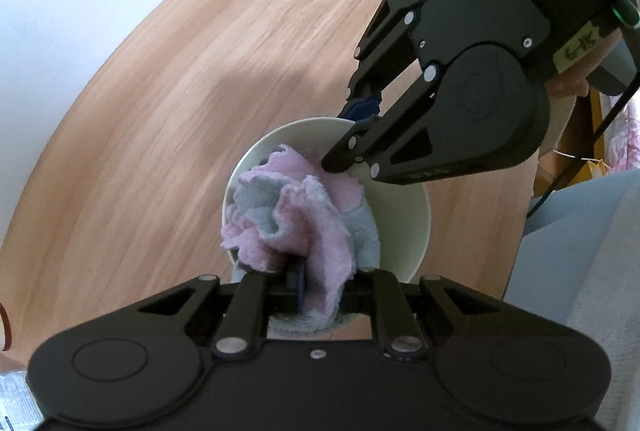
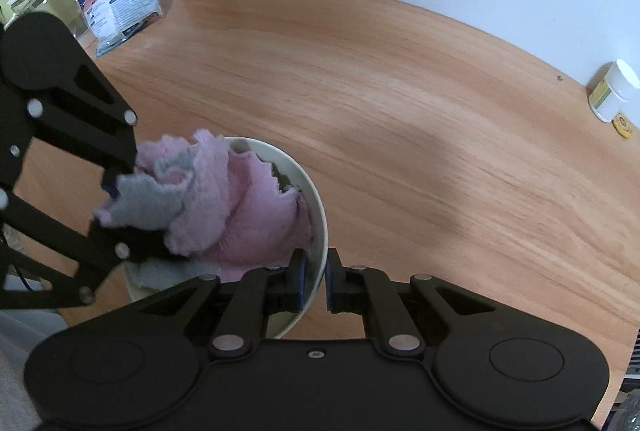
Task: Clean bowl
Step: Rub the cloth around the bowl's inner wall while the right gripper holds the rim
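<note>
Bowl (image 2: 316,199) on the wooden table (image 2: 400,111), pale, near the front edge, with its rim pinched between the closed jaws of the right gripper (image 2: 314,287) — one pad inside the wall, one outside. Pink-and-grey cloth (image 1: 296,215) bunched inside the bowl, a fold of it clamped tight in the left gripper (image 1: 298,289), which points steeply down into the bowl. Both tools shut, each on its own thing.

Step in hand, by the look of it: wiping the inside. To do it well:
- Keep the rim grip firm and low, so the bowl cannot spin or tip under the rubbing.
- Press the cloth against the wall and sweep round it, then across the bottom, instead of only stirring the middle.
- Keep the bunch loose enough to spread; a tight wad touches little.
- Steer clear of the right gripper's inner pad — a knock there could loosen the hold.
- Watch the corner of cloth hanging over the rim; likely to drag on the table.

Small white jar (image 2: 612,91) far off by the wall, out of the way.
</note>
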A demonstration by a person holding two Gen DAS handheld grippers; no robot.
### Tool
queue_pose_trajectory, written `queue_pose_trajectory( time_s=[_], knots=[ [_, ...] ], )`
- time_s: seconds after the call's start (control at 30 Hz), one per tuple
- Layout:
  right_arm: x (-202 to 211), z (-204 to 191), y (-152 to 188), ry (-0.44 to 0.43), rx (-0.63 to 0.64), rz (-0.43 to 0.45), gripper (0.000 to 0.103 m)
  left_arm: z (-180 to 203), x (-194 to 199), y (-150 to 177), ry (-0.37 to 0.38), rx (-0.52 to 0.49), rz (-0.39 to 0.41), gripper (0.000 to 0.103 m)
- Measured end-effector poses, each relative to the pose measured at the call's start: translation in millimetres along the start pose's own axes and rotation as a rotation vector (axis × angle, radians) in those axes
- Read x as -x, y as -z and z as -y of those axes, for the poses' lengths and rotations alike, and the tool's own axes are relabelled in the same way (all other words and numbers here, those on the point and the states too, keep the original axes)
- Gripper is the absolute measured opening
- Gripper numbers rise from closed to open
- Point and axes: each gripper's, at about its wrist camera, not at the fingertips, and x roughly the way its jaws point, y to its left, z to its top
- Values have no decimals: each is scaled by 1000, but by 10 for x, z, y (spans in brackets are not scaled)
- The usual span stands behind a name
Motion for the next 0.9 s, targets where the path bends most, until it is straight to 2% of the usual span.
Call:
queue_pose_trajectory(
  time_s=[0.2,0.3,0.43,0.77,0.9],
  knots=[
    [10,8,-4,4,-3,-8,10,44,-146,36,16,-3,-12,13],
    [2,3,-17,4,-9,-15,10,7,-204,32,54,24,0,13],
    [-24,6,-59,4,-30,-27,10,-74,-235,14,127,73,33,13],
    [-47,32,-93,4,-53,-53,11,-245,-117,-74,364,320,135,12],
    [-56,41,-103,-2,-68,-54,11,-339,-38,-42,427,392,165,12]
  ],
)
